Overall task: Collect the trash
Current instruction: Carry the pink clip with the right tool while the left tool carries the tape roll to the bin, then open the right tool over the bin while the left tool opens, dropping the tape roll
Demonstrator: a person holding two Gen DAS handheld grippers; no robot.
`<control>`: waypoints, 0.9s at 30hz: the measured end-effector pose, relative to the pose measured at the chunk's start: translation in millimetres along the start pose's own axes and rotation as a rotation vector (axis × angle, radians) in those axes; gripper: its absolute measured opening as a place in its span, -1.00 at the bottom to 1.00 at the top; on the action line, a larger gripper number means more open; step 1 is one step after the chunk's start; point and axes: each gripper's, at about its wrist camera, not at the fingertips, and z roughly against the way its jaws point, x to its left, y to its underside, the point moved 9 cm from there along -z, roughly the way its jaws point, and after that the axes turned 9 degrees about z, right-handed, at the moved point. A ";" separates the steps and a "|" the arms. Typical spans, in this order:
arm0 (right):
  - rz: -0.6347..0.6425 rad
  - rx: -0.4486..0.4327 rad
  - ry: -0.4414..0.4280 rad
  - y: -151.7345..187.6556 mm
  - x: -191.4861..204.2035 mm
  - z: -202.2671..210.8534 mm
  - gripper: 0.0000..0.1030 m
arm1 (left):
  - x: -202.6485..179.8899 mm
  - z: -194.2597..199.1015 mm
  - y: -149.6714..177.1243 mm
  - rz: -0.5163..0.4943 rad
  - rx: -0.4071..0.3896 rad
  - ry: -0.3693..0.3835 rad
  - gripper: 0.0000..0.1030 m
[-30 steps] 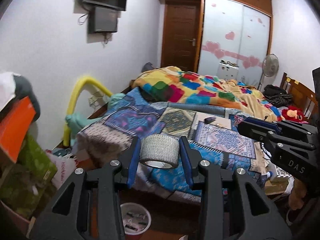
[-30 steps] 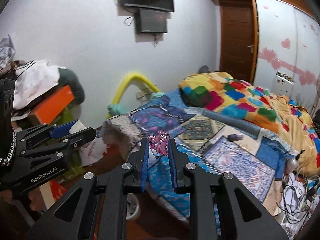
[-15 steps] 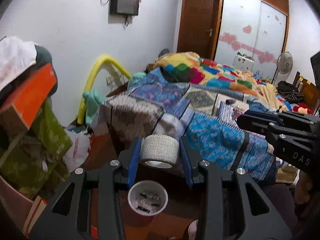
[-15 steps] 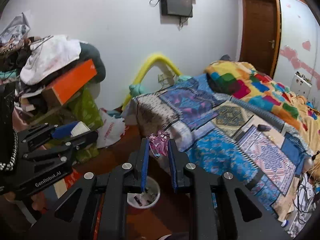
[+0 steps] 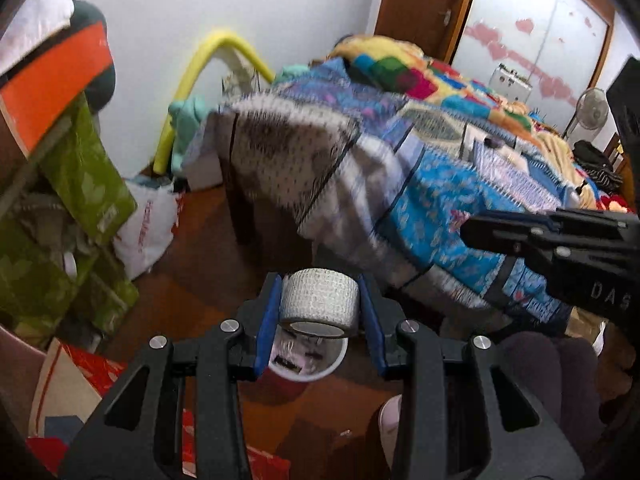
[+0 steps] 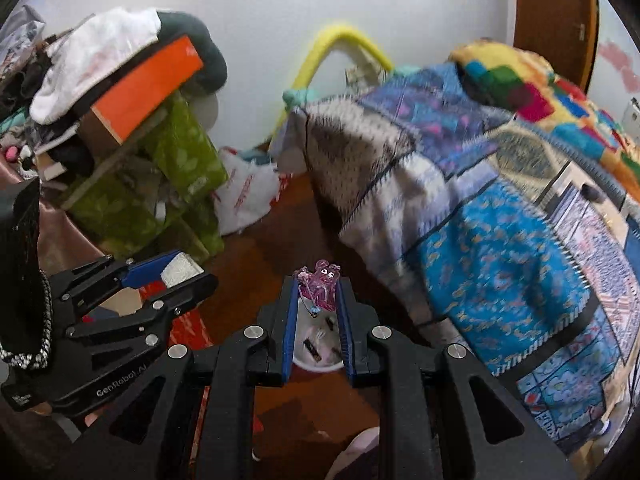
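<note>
"genrobot.ai" lettering on left tool [image 6: 172, 280]

White tape roll [image 5: 319, 302] and pink wrapper [image 6: 319, 286] above bin [image 5: 307, 360].

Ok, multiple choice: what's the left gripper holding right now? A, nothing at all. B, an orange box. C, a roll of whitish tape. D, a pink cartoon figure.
C: in the left wrist view, the left gripper has its fingers closed on either side of a roll of whitish tape, above the small trash bin on the floor.
</note>
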 end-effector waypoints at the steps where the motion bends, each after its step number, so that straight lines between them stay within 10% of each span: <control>1: -0.005 0.017 -0.009 1.1 0.2 -6.1 -0.66 | 2.8 -5.0 2.2 0.005 0.015 -0.001 -0.25; 15: -0.050 0.177 -0.142 2.4 6.0 -75.9 -0.65 | 26.6 -56.0 29.7 0.073 0.177 -0.010 -0.25; 18: -0.054 0.187 -0.155 -1.4 6.6 -78.6 -0.38 | 26.9 -59.0 27.8 0.071 0.188 -0.011 -0.25; 27: -0.073 0.151 -0.087 -6.7 -12.7 -68.5 -0.26 | 25.7 -76.3 15.5 0.147 0.234 0.011 -0.20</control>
